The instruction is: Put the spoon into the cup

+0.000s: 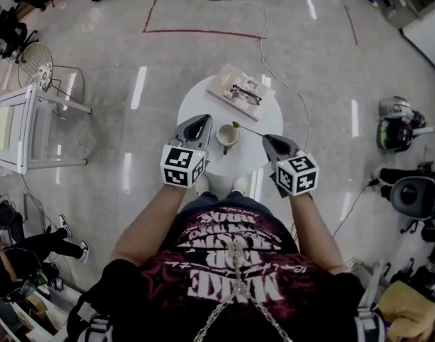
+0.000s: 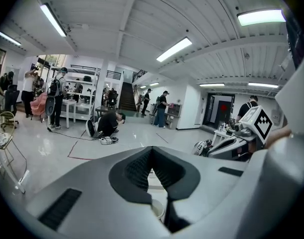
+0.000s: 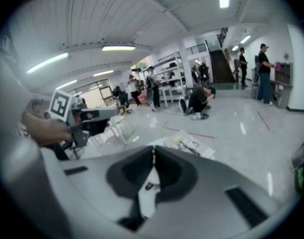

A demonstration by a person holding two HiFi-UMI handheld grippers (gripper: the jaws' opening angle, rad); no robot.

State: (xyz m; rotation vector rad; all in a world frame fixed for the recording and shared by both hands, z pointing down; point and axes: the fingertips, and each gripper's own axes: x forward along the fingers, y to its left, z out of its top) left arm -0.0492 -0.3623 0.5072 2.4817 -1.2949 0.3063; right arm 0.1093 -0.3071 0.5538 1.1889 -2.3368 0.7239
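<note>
A cream cup (image 1: 227,135) stands on the round white table (image 1: 203,100), near its front edge. A thin spoon (image 1: 250,130) slants from just above the cup's rim to my right gripper (image 1: 266,138), whose jaws are shut on its handle end. In the right gripper view the jaws (image 3: 153,151) meet with only a small yellowish tip showing between them. My left gripper (image 1: 202,122) hovers just left of the cup, shut with nothing in it. In the left gripper view its jaws (image 2: 152,151) are pressed together, and the cup (image 2: 158,209) shows below them.
A flat tray or open book with glasses on it (image 1: 240,91) lies at the table's far side. A white stool (image 1: 25,130) and a wire fan (image 1: 36,61) stand to the left. A cable (image 1: 274,70) and bags (image 1: 396,123) lie on the floor to the right.
</note>
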